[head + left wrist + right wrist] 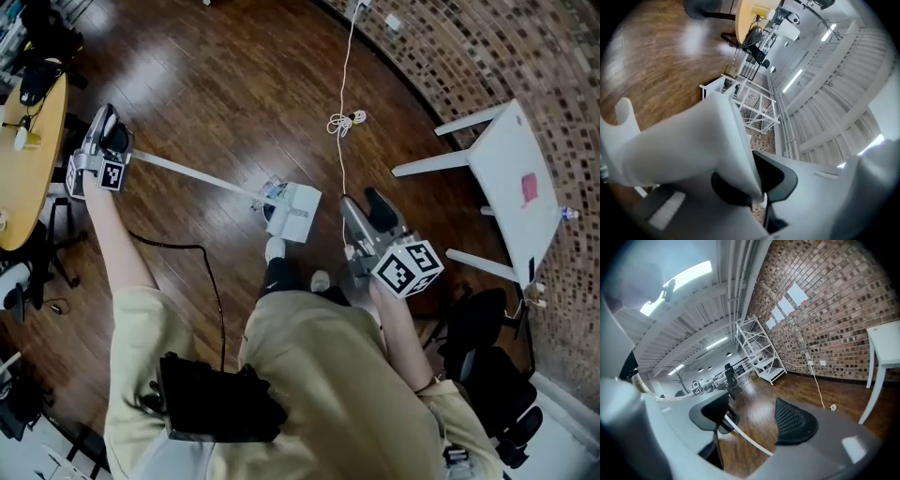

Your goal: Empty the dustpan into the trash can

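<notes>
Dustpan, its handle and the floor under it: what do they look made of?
Dustpan: probably plastic; matte white, boxy moulded shape with folded edges.
Its handle: thin, straight, white rod; painted metal or plastic, can't tell which.
Floor: wood or wood-look laminate; dark brown planks with grain lines and a glossy sheen.

Head view: steeply down, floor [234,84]. Left gripper view: close behind left hand-held gripper [760,187], upward. Right gripper view: low, level, same floor.
</notes>
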### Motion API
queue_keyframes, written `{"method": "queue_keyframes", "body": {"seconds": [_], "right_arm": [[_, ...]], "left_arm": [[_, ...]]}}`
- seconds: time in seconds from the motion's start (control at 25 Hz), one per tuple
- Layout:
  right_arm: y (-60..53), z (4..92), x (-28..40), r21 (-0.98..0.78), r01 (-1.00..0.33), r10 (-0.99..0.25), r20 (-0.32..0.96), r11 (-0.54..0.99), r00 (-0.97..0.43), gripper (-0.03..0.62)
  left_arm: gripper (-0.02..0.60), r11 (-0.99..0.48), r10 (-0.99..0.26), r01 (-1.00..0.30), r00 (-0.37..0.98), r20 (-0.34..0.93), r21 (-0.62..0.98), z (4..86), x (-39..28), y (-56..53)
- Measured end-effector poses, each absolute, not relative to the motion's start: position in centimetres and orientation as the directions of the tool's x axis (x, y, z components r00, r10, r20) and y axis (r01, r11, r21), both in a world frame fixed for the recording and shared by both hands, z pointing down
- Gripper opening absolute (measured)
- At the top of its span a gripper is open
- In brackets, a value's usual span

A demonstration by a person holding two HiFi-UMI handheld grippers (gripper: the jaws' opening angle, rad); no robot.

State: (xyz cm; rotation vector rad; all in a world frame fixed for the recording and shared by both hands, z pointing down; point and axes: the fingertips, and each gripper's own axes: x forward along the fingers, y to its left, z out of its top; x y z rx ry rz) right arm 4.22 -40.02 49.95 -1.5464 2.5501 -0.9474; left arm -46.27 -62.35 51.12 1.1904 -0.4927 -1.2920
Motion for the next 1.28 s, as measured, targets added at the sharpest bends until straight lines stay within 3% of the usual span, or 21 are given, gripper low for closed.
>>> {"method": "queue_keyframes", "body": {"seconds": [0.28, 0.44, 0.68, 1.0, 1.28], "right_arm": [[-38.5, 48.4, 4.8, -0.498, -0.797, -0.824, 0.249, 0.342, -0.509, 0.298], [-36.9, 47.5, 5.4, -0.497, -0.796, -0.833, 0.23, 0.345, -0.504, 0.298], [-33.6, 46.6, 6.8, -0.5, -0.772, -0.833, 0.164, 0.391, -0.528, 0.298], [-24.0, 45.2, 11.4, -0.517, -0.682, -0.781, 0.04, 0.518, -0.623, 0.298], [-17.6, 45.5, 10.2, -0.524, -0.629, -0.732, 0.015, 0.574, -0.681, 0.298]], "left_arm": [[0.002, -0.209, -0.798, 0.498, 0.411, -0.441, 0.841, 46.7, -36.3, -59.7], [0.002, -0.203, -0.744, 0.47, 0.497, -0.447, 0.859, 42.6, -30.9, -56.6], [0.001, -0.253, -0.511, 0.454, 0.687, -0.516, 0.854, 35.0, -18.7, -45.6], [0.0, -0.282, -0.354, 0.155, 0.901, -0.253, 0.947, 36.3, -4.5, -23.2], [0.014, -0.301, -0.306, -0.158, 0.95, 0.062, 0.94, 42.2, -4.8, -10.6]]}}
